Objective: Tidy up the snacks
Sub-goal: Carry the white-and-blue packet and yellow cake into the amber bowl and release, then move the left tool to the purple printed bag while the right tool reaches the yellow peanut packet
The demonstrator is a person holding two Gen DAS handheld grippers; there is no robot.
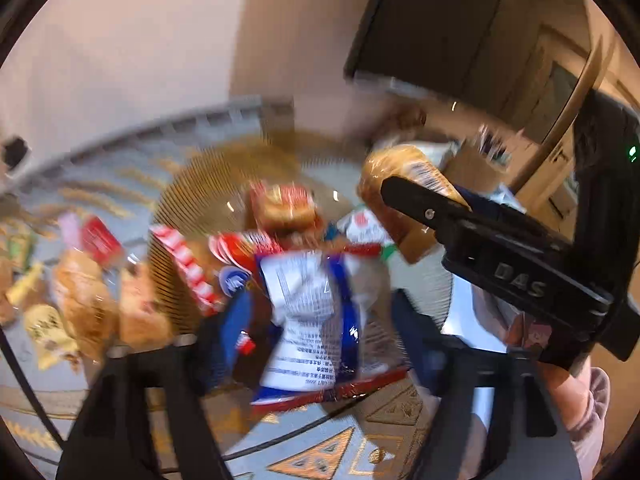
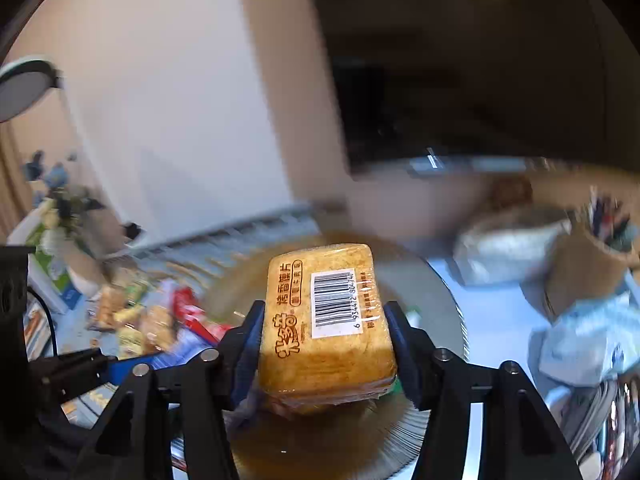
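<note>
My left gripper (image 1: 316, 324) is shut on a blue and white snack packet (image 1: 308, 316) and holds it above the near rim of a ribbed amber glass tray (image 1: 208, 184). A red packet of golden biscuits (image 1: 286, 208) and a red striped packet (image 1: 188, 268) lie in that tray. My right gripper (image 2: 324, 344) is shut on a wrapped golden toast packet (image 2: 332, 320) with a barcode label, held above the tray (image 2: 424, 292). That gripper (image 1: 404, 196) and its packet (image 1: 396, 168) also show in the left wrist view, at the right.
Several loose snack packets (image 1: 80, 292) lie on the patterned tablecloth left of the tray. A brown holder with pens (image 2: 592, 256), a pale bag (image 2: 508, 248) and a stack of papers stand at the right. A lamp and a flower vase (image 2: 64, 232) stand at the far left.
</note>
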